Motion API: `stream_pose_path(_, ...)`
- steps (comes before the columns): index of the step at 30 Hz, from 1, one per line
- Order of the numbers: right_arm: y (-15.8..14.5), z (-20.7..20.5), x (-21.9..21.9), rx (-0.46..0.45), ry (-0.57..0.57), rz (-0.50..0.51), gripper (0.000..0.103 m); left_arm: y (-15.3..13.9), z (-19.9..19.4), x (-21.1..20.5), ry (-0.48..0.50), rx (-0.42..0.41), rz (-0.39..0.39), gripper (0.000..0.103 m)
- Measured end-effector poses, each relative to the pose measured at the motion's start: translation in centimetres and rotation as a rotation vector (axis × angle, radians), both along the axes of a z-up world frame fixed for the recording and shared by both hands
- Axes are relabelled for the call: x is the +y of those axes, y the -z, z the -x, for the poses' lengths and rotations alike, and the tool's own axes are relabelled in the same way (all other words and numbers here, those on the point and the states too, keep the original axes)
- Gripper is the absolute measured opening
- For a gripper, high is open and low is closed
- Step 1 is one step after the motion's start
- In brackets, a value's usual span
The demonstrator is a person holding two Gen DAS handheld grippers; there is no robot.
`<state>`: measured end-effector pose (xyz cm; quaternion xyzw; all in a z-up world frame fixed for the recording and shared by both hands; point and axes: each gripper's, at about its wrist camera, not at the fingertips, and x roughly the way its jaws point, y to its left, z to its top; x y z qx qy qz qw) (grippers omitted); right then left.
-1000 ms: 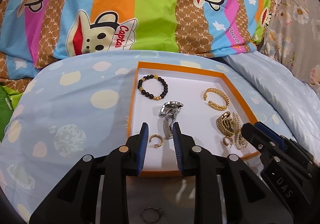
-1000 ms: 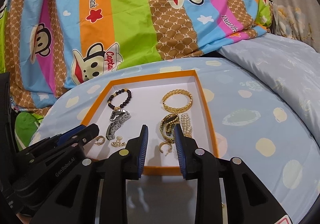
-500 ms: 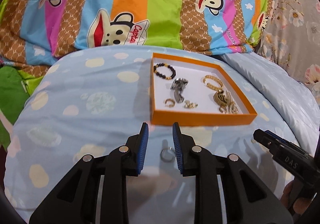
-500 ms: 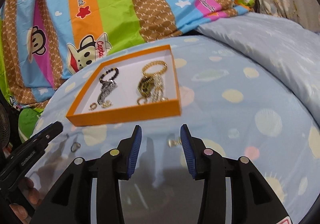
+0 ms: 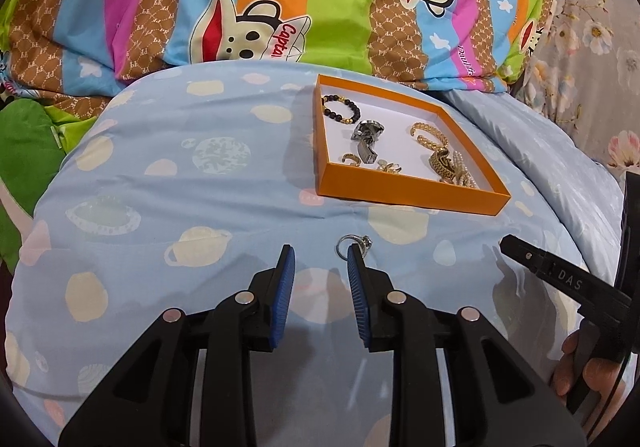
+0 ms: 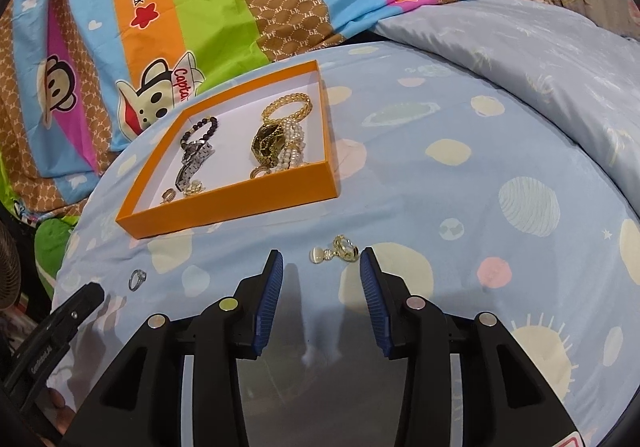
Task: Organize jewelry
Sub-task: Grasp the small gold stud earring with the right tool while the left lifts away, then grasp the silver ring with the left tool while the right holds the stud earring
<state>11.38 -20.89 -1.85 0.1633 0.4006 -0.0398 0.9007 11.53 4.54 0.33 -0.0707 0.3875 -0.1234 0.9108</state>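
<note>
I count one orange tray [image 5: 404, 189] on the bed. Inside the tray: one black bead bracelet [image 5: 341, 108], one gold bangle [image 5: 429, 133], two watches, one silver [image 5: 366, 139] and one gold [image 6: 267, 145], and one pearl strand [image 6: 294, 145]. Outside the tray: one silver ring [image 5: 352, 244] and one gold earring [image 6: 338, 248].

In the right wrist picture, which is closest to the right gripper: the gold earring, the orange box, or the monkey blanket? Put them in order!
From the right gripper:
1. Gold earring, on the blue bedding just ahead of the fingertips.
2. Orange box, further back, to the left.
3. Monkey blanket, farthest, behind the box.
</note>
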Motion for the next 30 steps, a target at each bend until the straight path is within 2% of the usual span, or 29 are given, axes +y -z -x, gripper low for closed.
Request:
stream_pose_path(2, 0.2, -0.3, 0.0, 0.018, 0.002, -0.002, 0.017, 0.1, -0.1, 0.1, 0.0, 0.008, 0.005, 0.026)
stream_pose_path(5, 0.3, -0.2, -0.4, 0.016, 0.01, -0.024, 0.004, 0.2, -0.2, 0.2, 0.003, 0.014, 0.011, 0.026)
stream_pose_path(9, 0.2, 0.3, -0.5, -0.007, 0.012, -0.035, 0.004, 0.4, -0.4, 0.0, 0.022, 0.031, 0.017, 0.027)
stream_pose_path(11, -0.1, 0.8, -0.5, -0.023, 0.011, -0.035, 0.004, 0.6, -0.6, -0.3, 0.043, 0.041, 0.02, 0.037)
stream_pose_path(12, -0.2, 1.0, -0.5, -0.03, 0.011, -0.036, 0.004, 0.6, -0.6, -0.5, 0.05, 0.044, 0.014, 0.038)
stream_pose_path(17, -0.4, 2.9, -0.2, -0.05, 0.004, -0.038, 0.004, 0.6, -1.1, -2.3, 0.08, 0.052, -0.031, 0.04)
stream_pose_path(20, -0.6, 3.9, 0.0, -0.058, -0.001, -0.033, 0.004, 1.0, -2.0, -3.1, 0.071, 0.08, -0.031, 0.04)
stream_pose_path(25, -0.5, 4.3, 0.0, -0.06, -0.003, -0.035, 0.004, 1.3, -3.1, -4.0, 0.041, 0.09, -0.064, 0.038)
stream_pose_path(27, -0.5, 4.3, 0.1, -0.057, -0.007, -0.032, 0.004, 1.3, -3.1, -4.1, 0.033, 0.088, -0.077, 0.033)
stream_pose_path(29, -0.5, 4.3, 0.2, -0.053, -0.011, -0.029, 0.004, 1.3, -3.1, -4.1, 0.024, 0.089, -0.084, 0.024)
stream_pose_path(30, -0.5, 4.2, 0.2, -0.052, -0.012, -0.028, 0.004, 1.4, -3.1, -4.1, 0.022, 0.091, -0.085, 0.023)
